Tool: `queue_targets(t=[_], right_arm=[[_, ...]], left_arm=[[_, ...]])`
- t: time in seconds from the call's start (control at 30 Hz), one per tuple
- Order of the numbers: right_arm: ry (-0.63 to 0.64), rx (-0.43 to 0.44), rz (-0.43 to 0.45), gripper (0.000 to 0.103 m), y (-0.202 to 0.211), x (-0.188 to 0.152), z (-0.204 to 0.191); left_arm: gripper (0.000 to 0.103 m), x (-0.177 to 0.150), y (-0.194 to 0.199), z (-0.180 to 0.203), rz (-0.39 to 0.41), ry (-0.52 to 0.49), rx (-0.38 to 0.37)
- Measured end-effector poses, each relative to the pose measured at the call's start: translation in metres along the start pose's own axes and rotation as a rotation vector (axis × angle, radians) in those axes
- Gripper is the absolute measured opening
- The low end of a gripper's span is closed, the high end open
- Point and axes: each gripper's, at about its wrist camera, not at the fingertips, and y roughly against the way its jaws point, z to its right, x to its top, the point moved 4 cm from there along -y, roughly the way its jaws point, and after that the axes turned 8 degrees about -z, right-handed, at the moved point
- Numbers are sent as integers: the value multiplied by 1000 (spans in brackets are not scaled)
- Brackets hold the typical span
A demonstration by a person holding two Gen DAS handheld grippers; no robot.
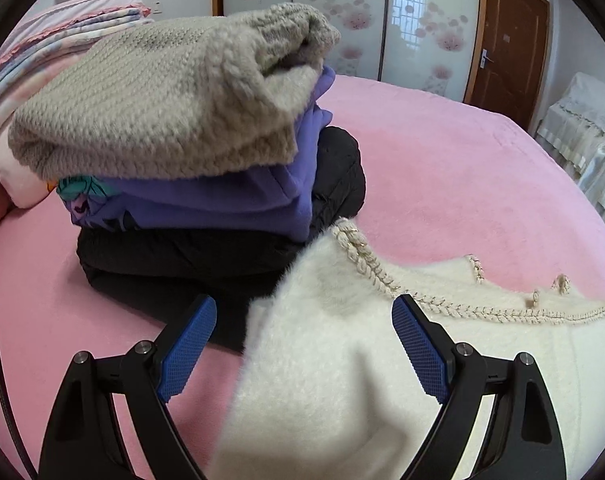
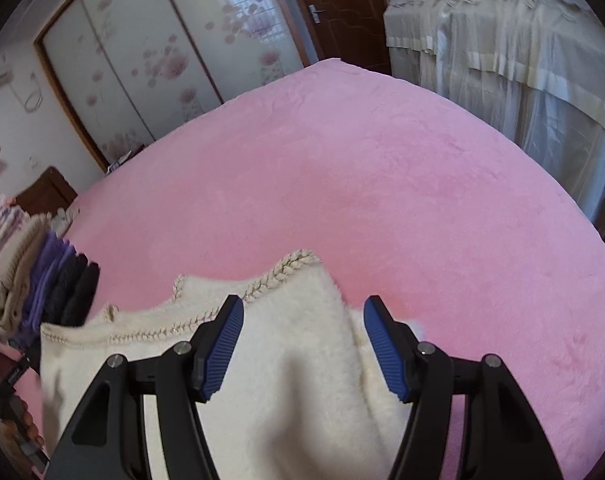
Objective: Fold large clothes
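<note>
The cream sweater (image 1: 342,360) lies flat on the pink bed (image 1: 462,184), at four o'clock from the folded stack (image 1: 190,168), both grippers (image 1: 304,344) (image 2: 302,344) spread wide, gripping nothing, likely so a fold can settle.

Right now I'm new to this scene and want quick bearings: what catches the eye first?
The pink bed fills both views. A fluffy cream sweater with braided trim lies nearest, under both open grippers, left and right. Behind it, on the left, stands a folded stack: beige knit over purple top over black garment.
</note>
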Motion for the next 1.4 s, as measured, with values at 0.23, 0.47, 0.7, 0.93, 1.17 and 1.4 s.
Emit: queue_targets(t=[0.23,0.47,0.7,0.93,1.17,1.4], right_arm=[[207,10,-68,23,-23,-17,-59],[349,-99,-114,20,-67,-25,-105],[146,-262,-101,3,-78,-1,-18],[46,-180,-112,0,-63,-3,3],[133,11,-27,1,-1,-31,-71],[291,232,-37,3,49,-125,-177]], left_arm=[[71,-9,-5,60,46,-191,11],[70,4,-40,100,1,-357,127],[65,4,-70,79,-57,-361,138],[66,5,-73,77,-71,-358,128],[80,-23,13,97,-28,-315,1],[87,-83,101,100,78,-191,-69]])
